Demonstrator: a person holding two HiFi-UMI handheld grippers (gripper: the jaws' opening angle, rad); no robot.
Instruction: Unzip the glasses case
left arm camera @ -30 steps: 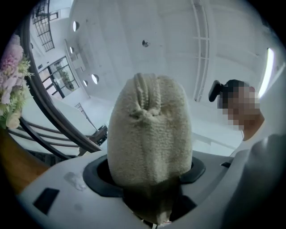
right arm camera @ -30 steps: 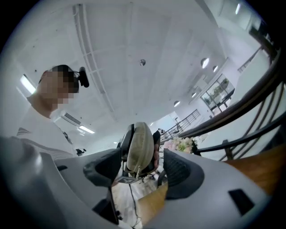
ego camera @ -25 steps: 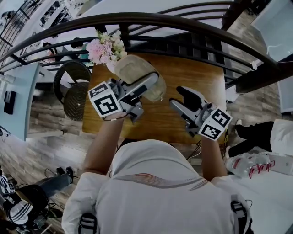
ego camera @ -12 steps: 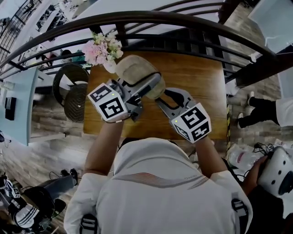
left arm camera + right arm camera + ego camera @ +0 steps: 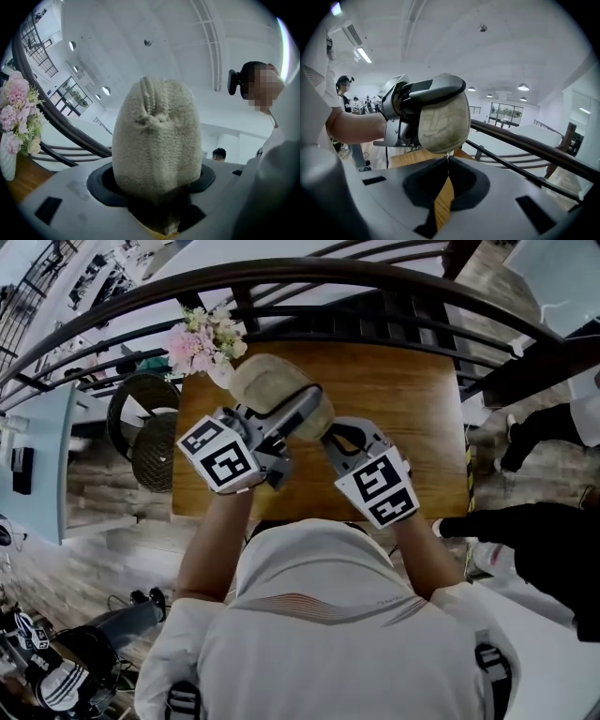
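A beige fleecy glasses case (image 5: 270,388) is held up over the wooden table (image 5: 403,399), and my left gripper (image 5: 305,414) is shut across it. In the left gripper view the case (image 5: 157,140) stands upright between the two jaws of the left gripper (image 5: 158,183), its gathered end on top. My right gripper (image 5: 328,435) sits just right of the case's near end. In the right gripper view the right gripper (image 5: 447,161) has its tips together on a thin metal zipper pull (image 5: 448,157) hanging under the case (image 5: 443,119).
A vase of pink flowers (image 5: 202,338) stands at the table's far left corner. A dark curved railing (image 5: 328,282) runs behind the table. Two wicker chairs (image 5: 150,427) stand at the left. A person in dark clothes (image 5: 530,545) is at the right.
My right gripper swung left and down to the case's near end and its jaws closed. The left gripper kept hold of the case almost in place.
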